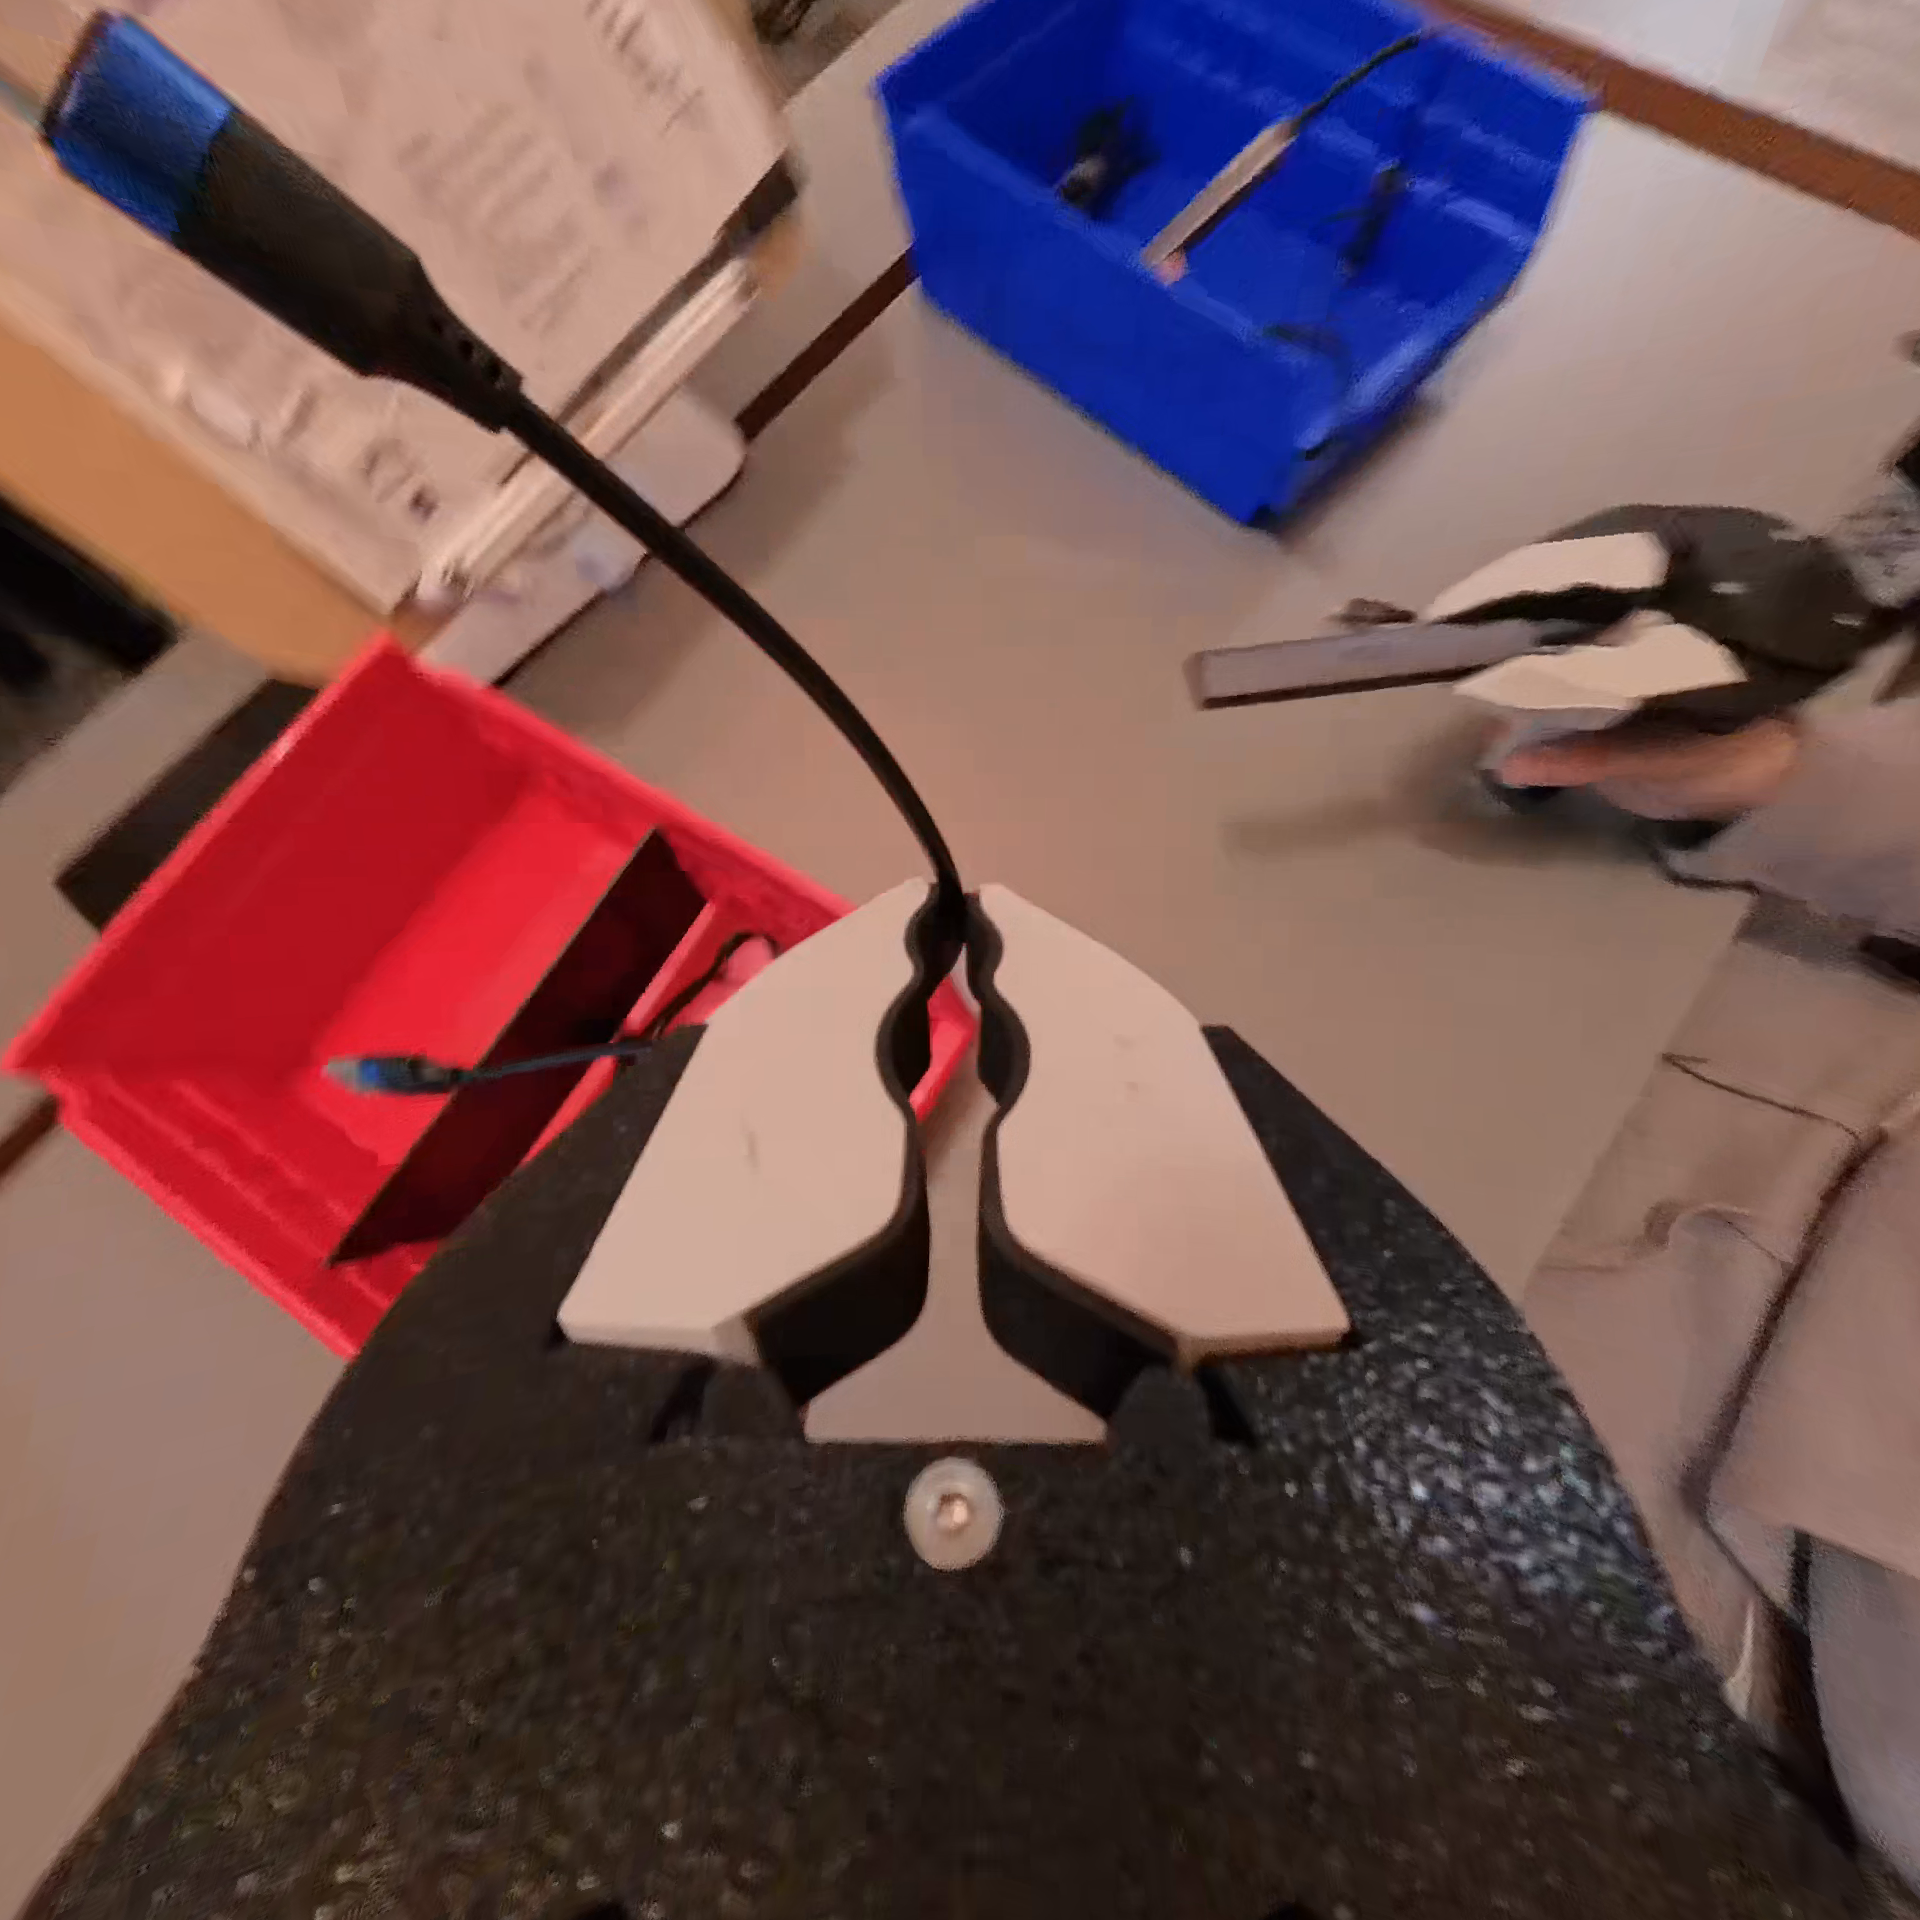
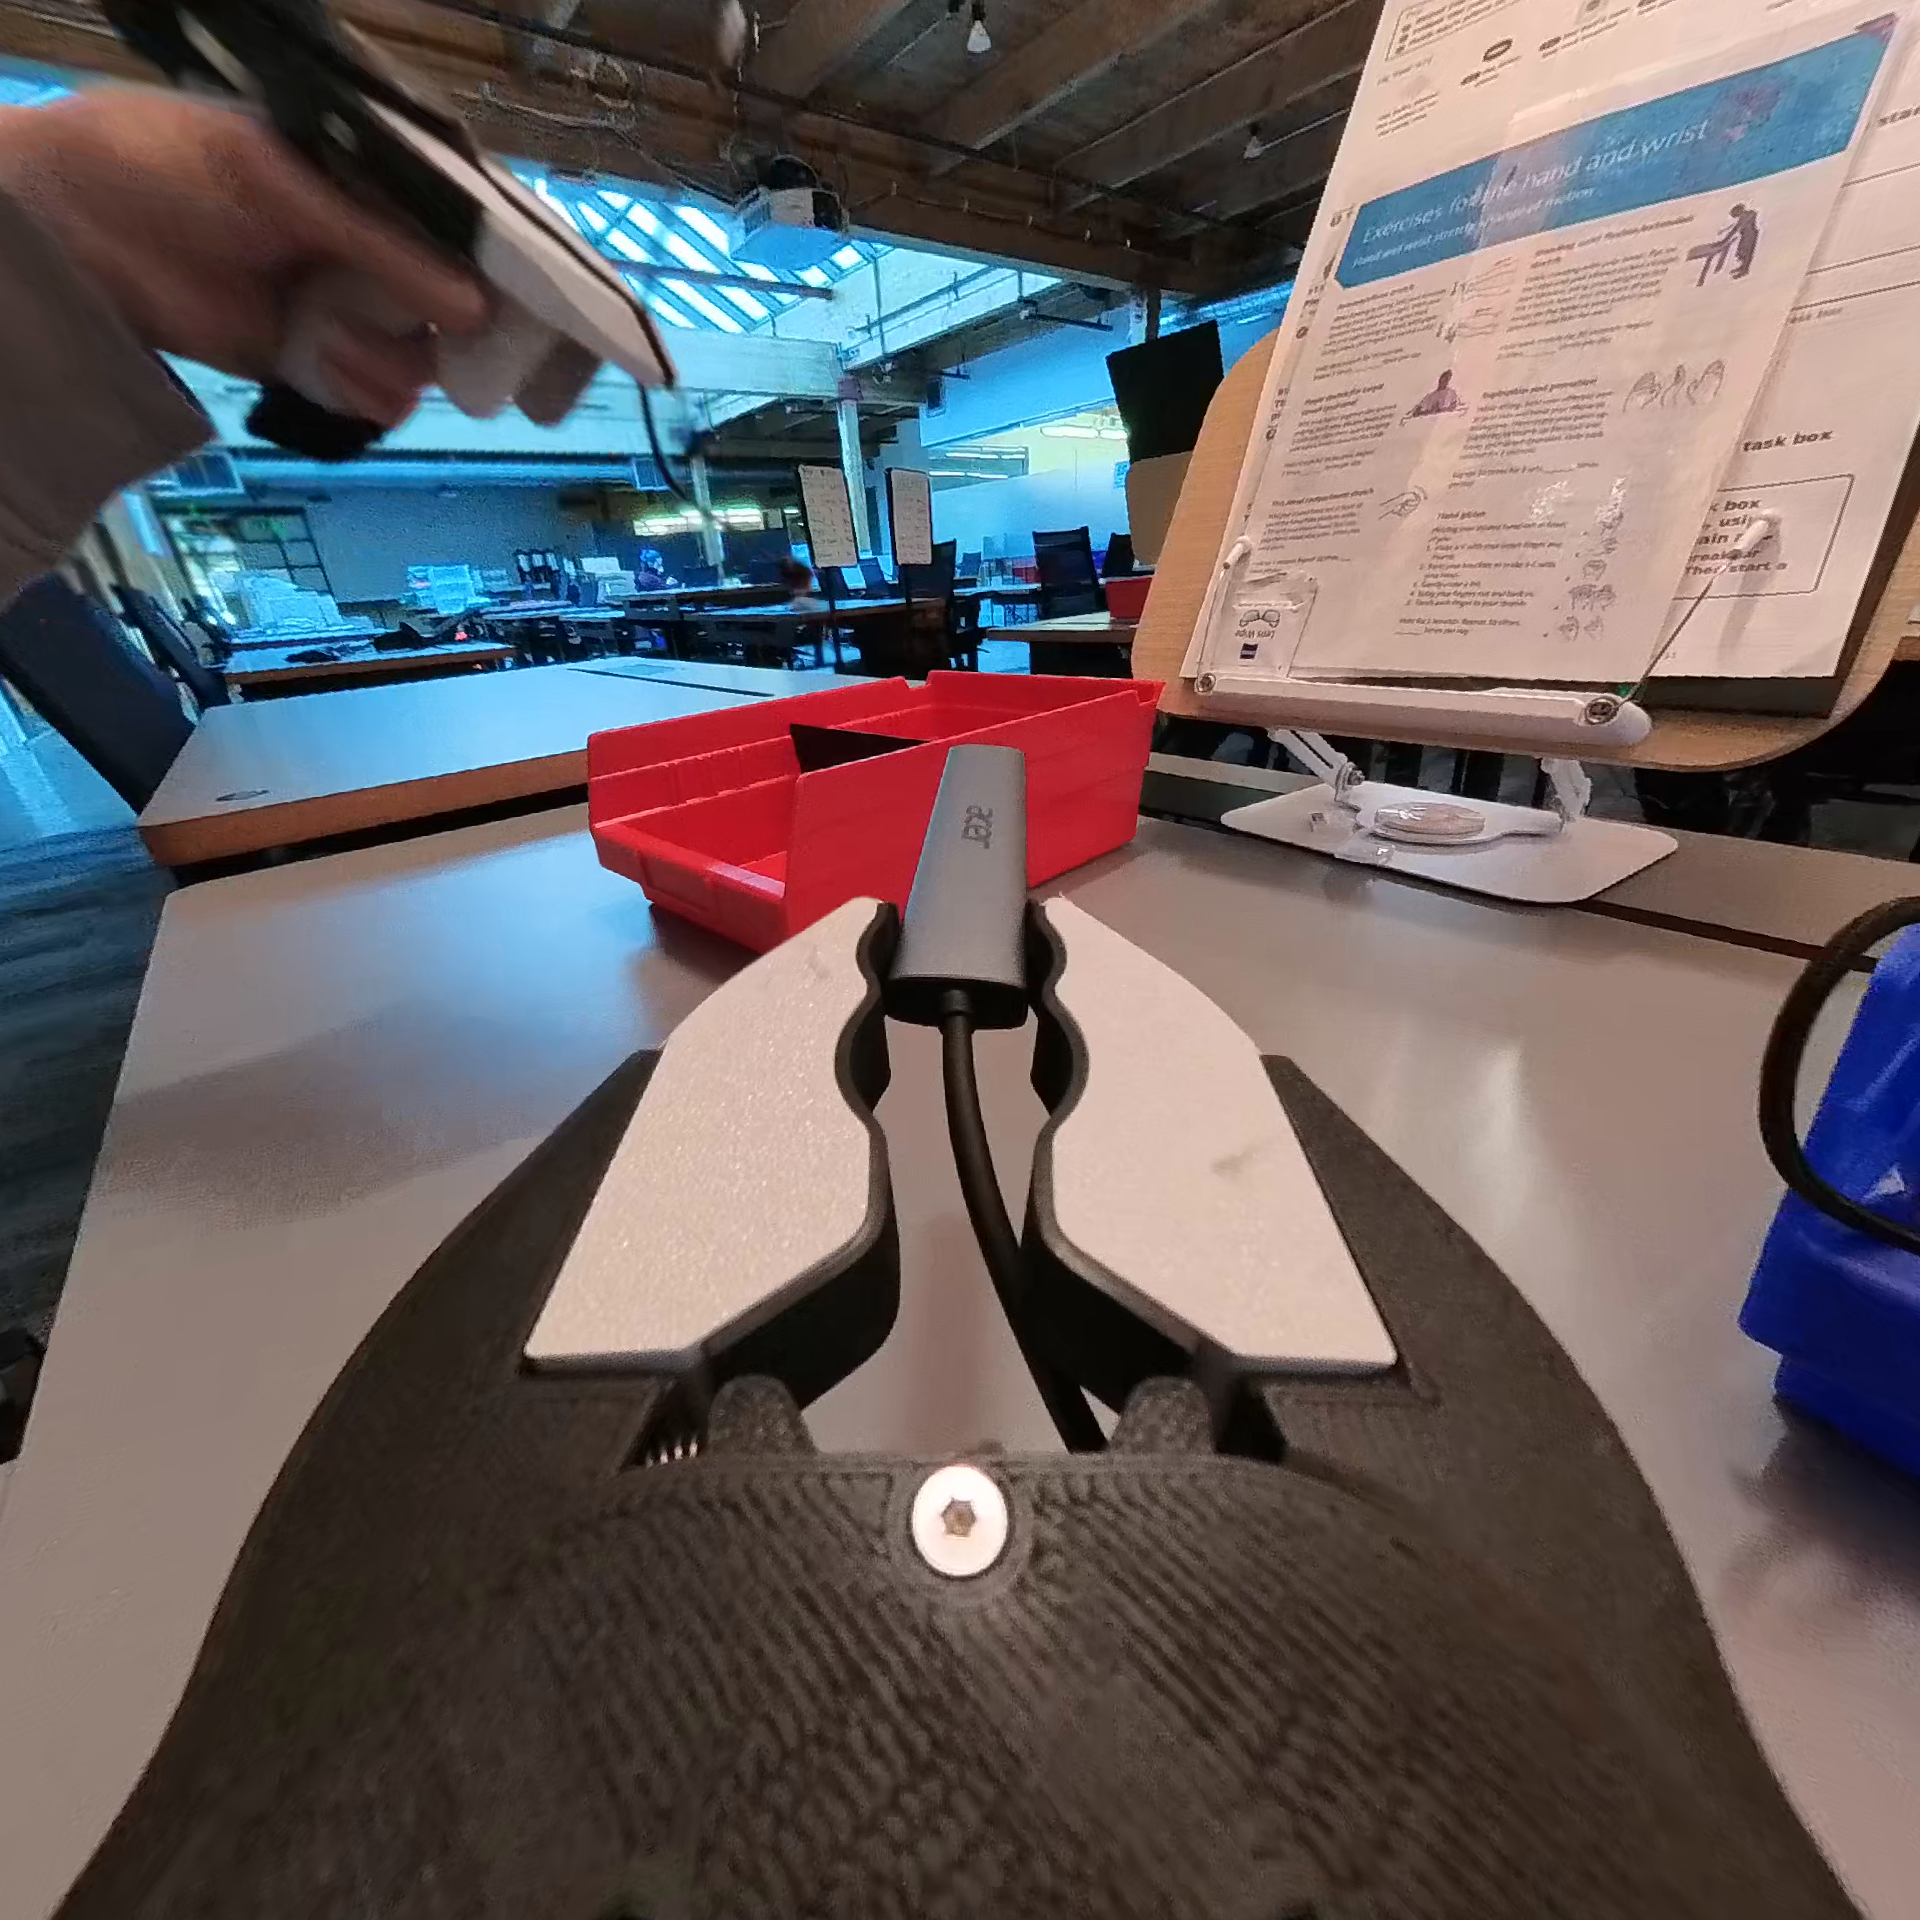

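Left gripper (image 1: pixel 951 914): clenching on a thin black cable (image 1: pixel 727 623), its blue-tipped plug (image 1: pixel 140 114) swinging free above the counter (image 1: pixel 1039 644).
Right gripper (image 2: pixel 956 935): clamping the grey adapter (image 2: pixel 961 862) by its cable end, leaving its far end pointing forward, clear.
Red bin (image 2: pixel 883 800): sitting toward the counter's far edge, beside the document stand (image 2: pixel 1507 468).
Blue bin (image 1: pixel 1226 239): resting near the opposite corner, holding more cables.
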A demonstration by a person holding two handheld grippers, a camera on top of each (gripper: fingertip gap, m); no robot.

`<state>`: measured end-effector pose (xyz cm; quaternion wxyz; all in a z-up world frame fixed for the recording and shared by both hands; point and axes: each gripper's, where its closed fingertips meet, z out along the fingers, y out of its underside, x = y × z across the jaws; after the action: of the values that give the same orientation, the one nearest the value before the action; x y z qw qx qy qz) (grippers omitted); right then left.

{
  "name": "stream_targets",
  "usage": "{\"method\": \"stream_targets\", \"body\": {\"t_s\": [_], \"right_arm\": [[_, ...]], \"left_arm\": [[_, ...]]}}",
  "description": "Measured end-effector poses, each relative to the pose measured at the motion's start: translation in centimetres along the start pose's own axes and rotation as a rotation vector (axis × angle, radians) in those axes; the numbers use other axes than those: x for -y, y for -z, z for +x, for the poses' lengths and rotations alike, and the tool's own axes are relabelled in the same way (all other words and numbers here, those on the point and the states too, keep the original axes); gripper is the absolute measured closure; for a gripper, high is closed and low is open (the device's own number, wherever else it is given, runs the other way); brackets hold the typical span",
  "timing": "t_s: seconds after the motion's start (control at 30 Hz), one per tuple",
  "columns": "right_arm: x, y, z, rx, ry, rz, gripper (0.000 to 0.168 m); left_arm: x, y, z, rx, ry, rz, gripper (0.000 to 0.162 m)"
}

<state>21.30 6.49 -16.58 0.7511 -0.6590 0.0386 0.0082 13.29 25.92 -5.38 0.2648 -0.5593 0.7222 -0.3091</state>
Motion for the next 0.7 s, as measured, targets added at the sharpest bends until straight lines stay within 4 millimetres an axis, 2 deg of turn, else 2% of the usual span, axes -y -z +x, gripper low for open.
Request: {"method": "stream_targets", "body": {"t_s": [0.07,0.13,0.2,0.27,0.33,0.43,0.5,0.6,0.7], "right_arm": [[0.1,0.1,0.2,-0.007,-0.014,0.009,0.145],[0.3,0.2,0.5,-0.010,-0.031,0.022,0.145],[0.6,0.6,0.8,-0.013,-0.057,0.051,0.145],[0.9,1.0,1.5,-0.031,-0.072,0.078,0.145],[1.1,1.5,2.2,-0.046,-0.062,0.080,0.145],[1.3,2.0,2.8,-0.060,-0.072,0.103,0.145],[1.4,2.1,2.9,-0.058,-0.080,0.105,0.145],[1.2,1.9,2.5,-0.044,-0.060,0.092,0.145],[1.2,1.9,2.4,-0.040,-0.054,0.090,0.145]], "left_arm": [[2.1,1.6,3.5,-0.058,-0.097,0.057,0.159],[3.2,2.6,7.3,-0.160,-0.181,0.070,0.159],[1.8,2.5,11.1,-0.302,-0.253,-0.033,0.159],[-1.2,1.2,13.2,-0.376,-0.335,-0.188,0.159],[-5.5,-0.8,13.8,-0.407,-0.408,-0.372,0.159],[-12.0,-4.6,13.7,-0.427,-0.459,-0.605,0.159],[-15.5,-7.1,13.6,-0.434,-0.493,-0.685,0.159],[-18.5,-10.4,13.5,-0.411,-0.529,-0.703,0.159],[-19.7,-12.3,13.1,-0.343,-0.547,-0.691,0.158]]}}
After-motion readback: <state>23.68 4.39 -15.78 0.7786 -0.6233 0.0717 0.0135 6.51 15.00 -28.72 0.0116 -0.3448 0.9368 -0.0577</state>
